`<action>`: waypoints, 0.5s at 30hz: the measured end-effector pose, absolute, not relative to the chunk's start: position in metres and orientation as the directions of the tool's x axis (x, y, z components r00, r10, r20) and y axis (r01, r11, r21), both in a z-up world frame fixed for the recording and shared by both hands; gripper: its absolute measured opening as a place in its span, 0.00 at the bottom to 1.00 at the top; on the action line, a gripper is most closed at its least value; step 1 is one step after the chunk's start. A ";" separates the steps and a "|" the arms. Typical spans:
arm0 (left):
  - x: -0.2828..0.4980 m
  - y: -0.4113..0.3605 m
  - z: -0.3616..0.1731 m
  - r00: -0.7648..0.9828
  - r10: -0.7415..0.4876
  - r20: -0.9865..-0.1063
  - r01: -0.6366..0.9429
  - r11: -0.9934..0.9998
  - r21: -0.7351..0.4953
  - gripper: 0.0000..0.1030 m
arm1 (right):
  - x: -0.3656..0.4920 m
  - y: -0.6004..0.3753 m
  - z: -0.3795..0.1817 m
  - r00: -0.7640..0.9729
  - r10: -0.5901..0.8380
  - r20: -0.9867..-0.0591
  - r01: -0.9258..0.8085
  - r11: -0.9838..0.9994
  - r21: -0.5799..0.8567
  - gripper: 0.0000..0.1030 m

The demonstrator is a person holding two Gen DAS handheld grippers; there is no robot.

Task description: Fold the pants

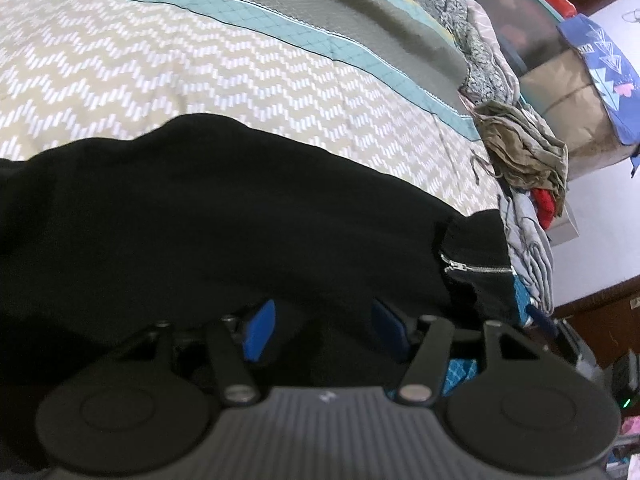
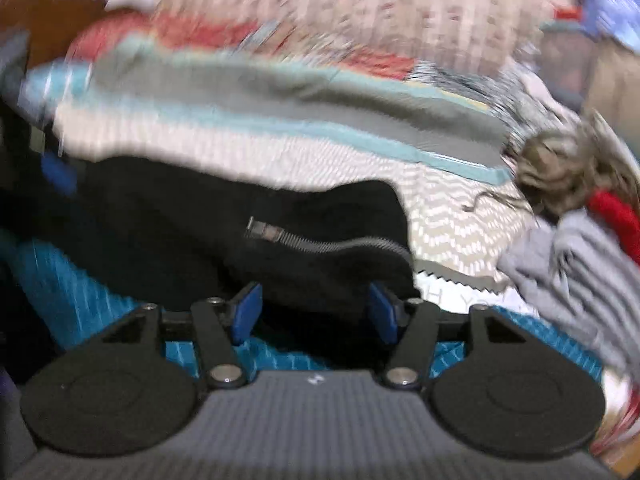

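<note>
The black pants [image 1: 240, 208] lie bunched on the zigzag bedspread [image 1: 200, 80], with a silver zipper [image 1: 476, 268] at their right end. My left gripper [image 1: 324, 332] sits at their near edge. Its blue pads [image 1: 260, 332] stand well apart, and the black cloth drapes over the fingertips without being pinched. In the blurred right wrist view the same pants [image 2: 200, 208] and zipper [image 2: 320, 244] lie just beyond my right gripper [image 2: 316, 312]. Its jaws are open and nothing is clamped between the pads [image 2: 246, 312].
An olive-brown crumpled garment [image 1: 528, 156] tops a pile of clothes with red and grey pieces [image 2: 580, 268] at the bed's right edge. A blue printed bag [image 1: 600, 64] and boxes stand beyond it. A teal patterned cloth [image 2: 80, 292] lies under the pants' near side.
</note>
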State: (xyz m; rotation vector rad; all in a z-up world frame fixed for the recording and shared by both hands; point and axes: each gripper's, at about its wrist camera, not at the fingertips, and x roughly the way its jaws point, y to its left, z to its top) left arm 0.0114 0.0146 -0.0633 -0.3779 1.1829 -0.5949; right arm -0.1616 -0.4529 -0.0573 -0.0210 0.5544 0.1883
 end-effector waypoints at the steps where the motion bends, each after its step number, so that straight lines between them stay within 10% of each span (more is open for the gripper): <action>1: 0.011 0.012 -0.064 0.249 -0.615 -0.748 0.235 0.788 -0.569 0.54 | -0.151 -0.463 -0.054 0.835 0.187 -0.518 -0.155 0.982 0.103 0.58; 5: 0.005 0.006 -0.064 0.242 -0.614 -0.751 0.248 0.788 -0.564 0.54 | -0.113 -0.470 -0.050 0.843 0.229 -0.486 -0.083 0.949 0.303 0.29; 15: -0.009 0.095 -0.047 0.388 -0.515 -0.764 0.128 0.851 -0.509 0.54 | -0.070 -0.400 -0.103 0.793 0.169 -0.585 -0.057 0.977 0.204 0.30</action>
